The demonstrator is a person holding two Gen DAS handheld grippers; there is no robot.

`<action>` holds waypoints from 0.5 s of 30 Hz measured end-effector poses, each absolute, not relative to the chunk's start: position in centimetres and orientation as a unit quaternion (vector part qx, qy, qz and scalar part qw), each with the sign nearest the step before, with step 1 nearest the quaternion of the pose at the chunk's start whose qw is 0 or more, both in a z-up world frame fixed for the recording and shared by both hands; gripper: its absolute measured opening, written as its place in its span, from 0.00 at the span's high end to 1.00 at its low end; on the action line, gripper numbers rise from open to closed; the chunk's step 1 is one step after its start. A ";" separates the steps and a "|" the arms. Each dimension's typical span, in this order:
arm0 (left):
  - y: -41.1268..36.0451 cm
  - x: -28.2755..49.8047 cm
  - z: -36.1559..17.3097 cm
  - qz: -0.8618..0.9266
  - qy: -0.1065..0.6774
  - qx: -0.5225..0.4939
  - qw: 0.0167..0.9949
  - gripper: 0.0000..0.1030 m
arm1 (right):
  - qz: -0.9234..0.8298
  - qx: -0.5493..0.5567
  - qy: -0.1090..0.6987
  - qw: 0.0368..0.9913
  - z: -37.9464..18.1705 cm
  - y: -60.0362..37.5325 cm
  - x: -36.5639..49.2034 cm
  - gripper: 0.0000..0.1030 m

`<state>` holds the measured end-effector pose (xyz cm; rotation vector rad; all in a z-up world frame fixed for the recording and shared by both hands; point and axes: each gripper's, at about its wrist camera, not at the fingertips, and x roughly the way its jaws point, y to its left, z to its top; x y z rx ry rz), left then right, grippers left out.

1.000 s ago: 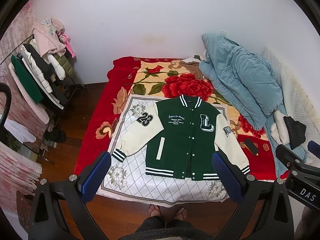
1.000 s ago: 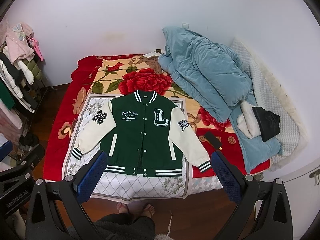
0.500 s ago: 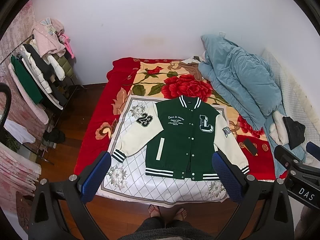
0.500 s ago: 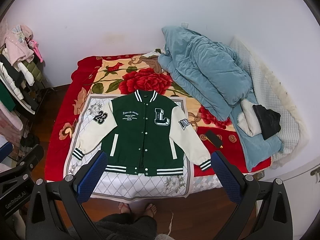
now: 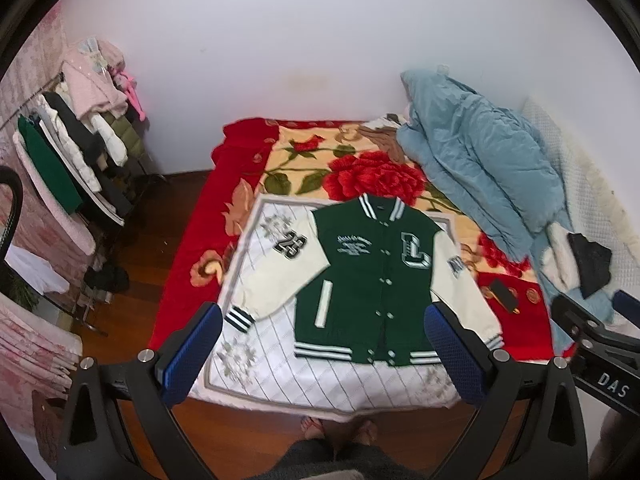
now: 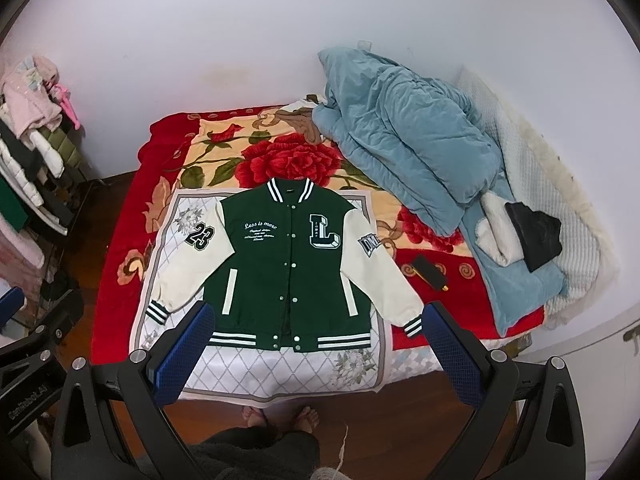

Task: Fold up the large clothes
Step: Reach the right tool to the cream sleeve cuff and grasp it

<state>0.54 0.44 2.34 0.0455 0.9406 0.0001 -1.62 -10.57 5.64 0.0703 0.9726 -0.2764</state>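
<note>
Green varsity jacket (image 6: 292, 264) is lying flat, snapped, sleeves spread, on white quilted mat (image 6: 280, 368) at frame centre on the bed (image 6: 120, 280); left tool (image 5: 326, 354) and right tool (image 6: 316, 354) are hovering lower frame, jaws spread wide, gripping nothing.

Jacket (image 6: 288, 268) flat on mat (image 6: 256, 376), near bed edge; quilt (image 6: 408, 140) far right; clothes rack (image 5: 76, 160) left.
</note>
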 end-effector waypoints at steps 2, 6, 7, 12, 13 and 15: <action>0.2 1.8 1.6 0.011 0.444 0.030 0.896 0.00 | -0.143 0.041 0.467 0.872 4.6 -10.6 -0.9 0.00; -0.1 5.3 -2.4 0.041 0.439 0.066 0.895 0.00 | -0.169 0.062 0.477 0.861 -0.1 -12.2 1.6 0.00; 0.1 6.3 -3.7 0.047 0.444 0.073 0.892 0.00 | -0.179 0.067 0.483 0.854 -1.7 -12.8 2.5 0.00; 0.5 11.1 -11.5 0.070 0.478 0.087 0.871 0.00 | -0.225 0.094 0.514 0.823 -11.1 -17.9 6.9 0.00; 0.1 12.0 -13.1 0.076 0.484 0.088 0.867 0.00 | -0.232 0.105 0.520 0.815 -13.2 -19.0 7.7 0.00; 0.2 13.0 -16.1 0.087 0.496 0.089 0.860 0.00 | -0.248 0.129 0.529 0.801 -17.8 -21.7 9.1 0.00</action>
